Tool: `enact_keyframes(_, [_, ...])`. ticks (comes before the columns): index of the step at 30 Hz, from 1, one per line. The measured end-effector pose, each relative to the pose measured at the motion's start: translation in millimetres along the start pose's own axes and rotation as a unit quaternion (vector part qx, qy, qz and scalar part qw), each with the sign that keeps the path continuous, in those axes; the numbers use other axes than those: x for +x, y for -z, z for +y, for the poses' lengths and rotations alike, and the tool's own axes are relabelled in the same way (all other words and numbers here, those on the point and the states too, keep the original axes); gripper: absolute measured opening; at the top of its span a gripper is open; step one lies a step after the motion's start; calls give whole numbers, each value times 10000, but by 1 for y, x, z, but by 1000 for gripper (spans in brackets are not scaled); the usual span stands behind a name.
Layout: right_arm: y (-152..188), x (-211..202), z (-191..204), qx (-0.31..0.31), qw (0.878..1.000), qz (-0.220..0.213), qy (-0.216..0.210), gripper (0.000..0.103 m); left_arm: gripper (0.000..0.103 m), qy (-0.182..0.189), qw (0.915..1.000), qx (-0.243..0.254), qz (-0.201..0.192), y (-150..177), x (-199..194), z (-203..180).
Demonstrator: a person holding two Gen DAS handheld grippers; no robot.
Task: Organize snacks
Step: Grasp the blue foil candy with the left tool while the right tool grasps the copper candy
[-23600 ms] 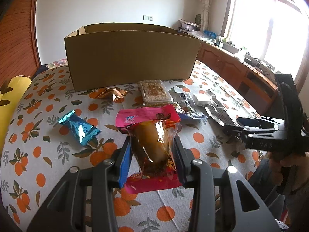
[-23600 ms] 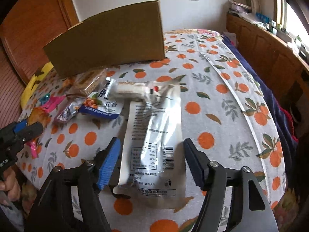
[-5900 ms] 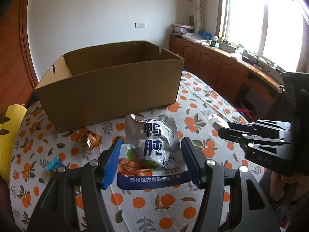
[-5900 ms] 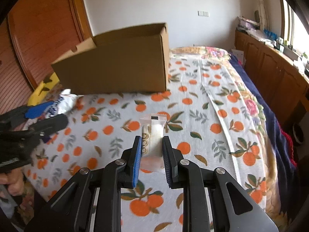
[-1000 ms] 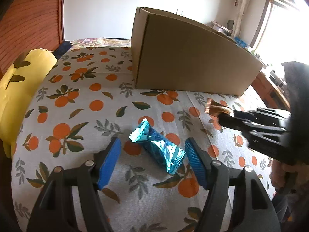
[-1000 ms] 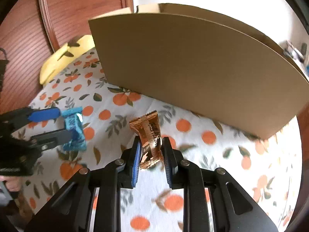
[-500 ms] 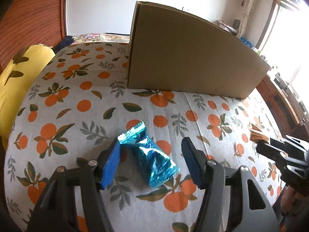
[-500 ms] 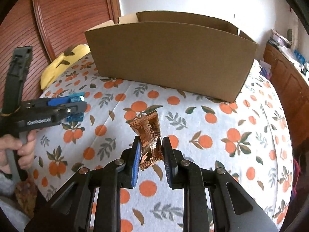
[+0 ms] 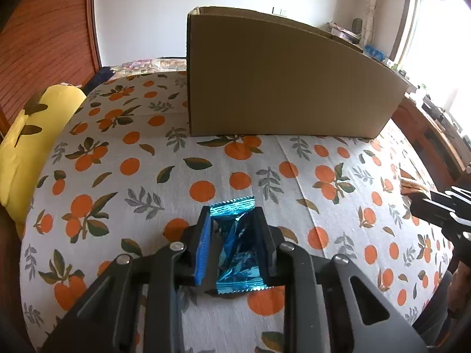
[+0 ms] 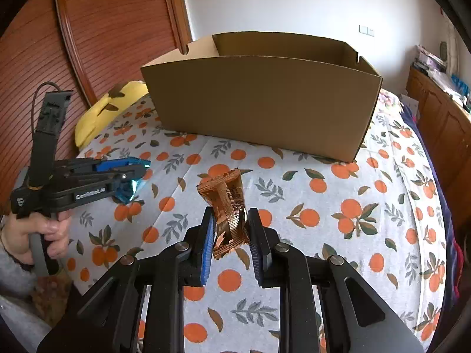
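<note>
My left gripper [image 9: 234,223] is shut on a shiny blue snack packet [image 9: 235,244], held just above the orange-print cloth; it also shows in the right wrist view [image 10: 129,189] at the left gripper's [image 10: 138,173] tips. My right gripper [image 10: 229,220] is shut on a crinkled copper-brown snack packet [image 10: 228,206], lifted above the cloth; it shows at the right edge of the left wrist view [image 9: 412,184]. The open cardboard box [image 10: 265,100] stands at the back of the surface, also seen in the left wrist view [image 9: 279,88]. What lies inside it is hidden.
A yellow pillow [image 9: 32,135] lies at the left edge, also in the right wrist view [image 10: 109,108]. A wooden wall panel [image 10: 88,44] stands behind it. Wooden cabinets [image 10: 441,117] run along the right. The orange-print cloth [image 10: 353,206] covers the surface.
My left gripper has closed on the blue packet, which lay between open jaws half a second ago. My right gripper has lifted the copper packet up and back from the box.
</note>
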State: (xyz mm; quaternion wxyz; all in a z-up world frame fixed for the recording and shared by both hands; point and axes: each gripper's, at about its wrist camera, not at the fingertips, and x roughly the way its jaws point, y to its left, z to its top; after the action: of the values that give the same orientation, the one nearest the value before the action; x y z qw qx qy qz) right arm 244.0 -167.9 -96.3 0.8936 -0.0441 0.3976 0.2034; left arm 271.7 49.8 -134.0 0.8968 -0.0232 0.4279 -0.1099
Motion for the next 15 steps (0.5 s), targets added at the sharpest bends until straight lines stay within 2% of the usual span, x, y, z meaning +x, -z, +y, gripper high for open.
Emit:
enact_keyframes(5, [2, -7, -4, 46, 10000, -67, 12, 21, 24, 20, 10000, 69, -18, 2, -6, -6])
enact_keyframes(8, [4, -11, -4, 80, 9999, -100, 32, 21, 24, 200, 9998, 0, -11, 2, -11, -8])
enact_keyframes(15, [6, -22, -5, 110, 9998, -167, 85, 20, 24, 252, 9992, 130, -278, -3, -32, -21])
